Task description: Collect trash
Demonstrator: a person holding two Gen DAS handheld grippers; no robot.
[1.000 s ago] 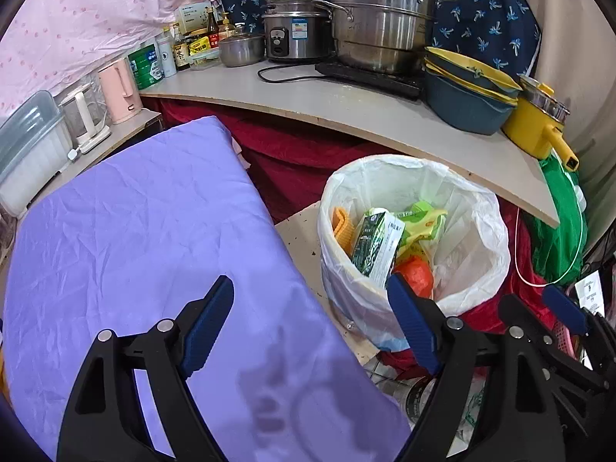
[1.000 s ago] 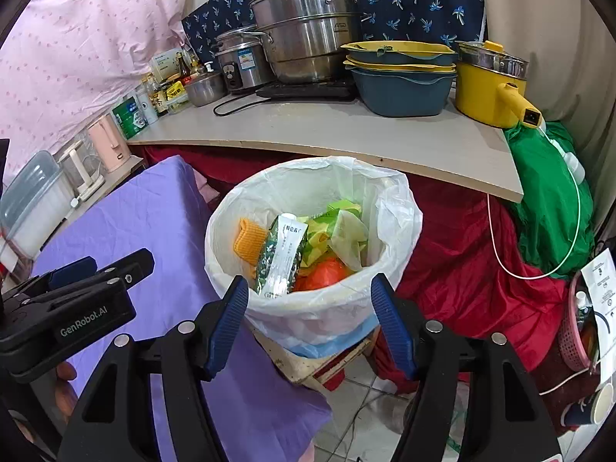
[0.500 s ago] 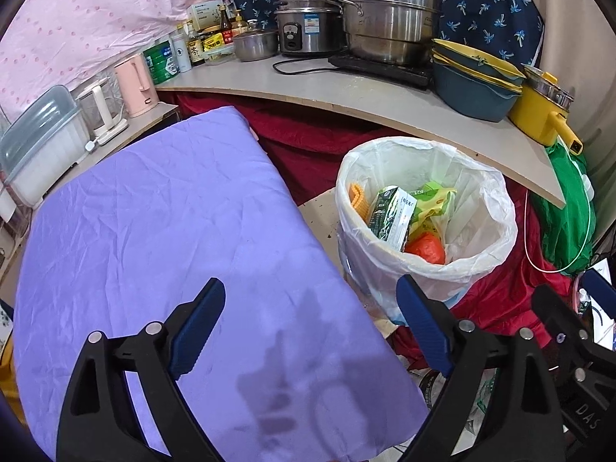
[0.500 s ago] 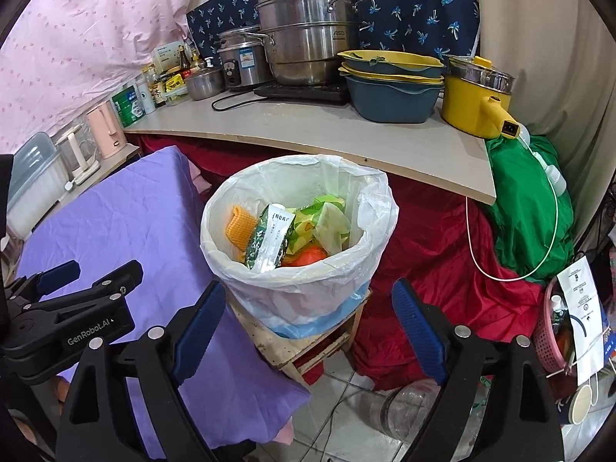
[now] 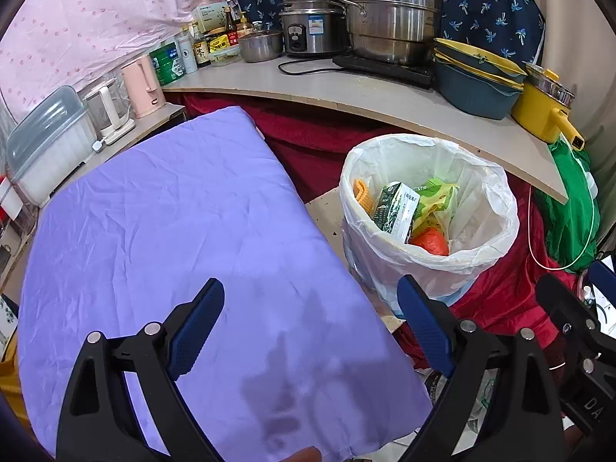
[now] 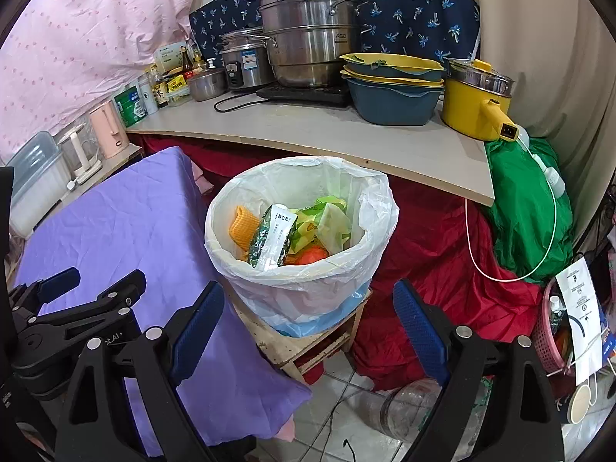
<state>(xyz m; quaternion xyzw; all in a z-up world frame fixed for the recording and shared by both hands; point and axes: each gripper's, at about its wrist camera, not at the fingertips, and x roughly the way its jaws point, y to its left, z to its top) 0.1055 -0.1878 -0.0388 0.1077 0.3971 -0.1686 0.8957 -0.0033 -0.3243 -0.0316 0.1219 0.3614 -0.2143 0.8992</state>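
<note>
White plastic lines the trash bin [image 6: 304, 254], which stands on a small wooden crate [image 6: 308, 346] between the purple-covered bed [image 5: 184, 231] and the red cloth under the counter [image 6: 327, 134]. The liner is thin and only draped over the rim; a tool tip catching it on a later drop could, I judge, drag it down into the bin or tear it. The crate is a narrow perch, so a knock from either tool might tip the bin onto the tiled floor.

Both tools stand wide with nothing between their jaws: the left tool [image 5: 308, 327] hangs over the near end of the bed, the right tool [image 6: 308, 323] in front of the bin, apart from it. No loose trash shows on the purple cover, so the collecting there looks done or nearly so. A clear plastic bottle [image 6: 404, 404] lies on the floor beside the crate, low between the right tool's arms; if it counts as trash, reaching it means going down close to the crate, where a bump is likeliest.

Inside the bin sits a green and white carton [image 6: 271, 240], upright and leaning, with an orange ribbed piece [image 6: 242, 227] at its left, crumpled yellow-green wrappers [image 6: 327, 219] at its right and something orange-red [image 6: 312, 256] at the near side. The heap rises close to the rim, so another bulky piece might slide off.

On the counter stand stacked steel pots [image 6: 312, 38], a rice cooker [image 6: 246, 61], nested blue and yellow basins [image 6: 392, 88] and a yellow pot [image 6: 473, 104]; their contents cannot be seen.
</note>
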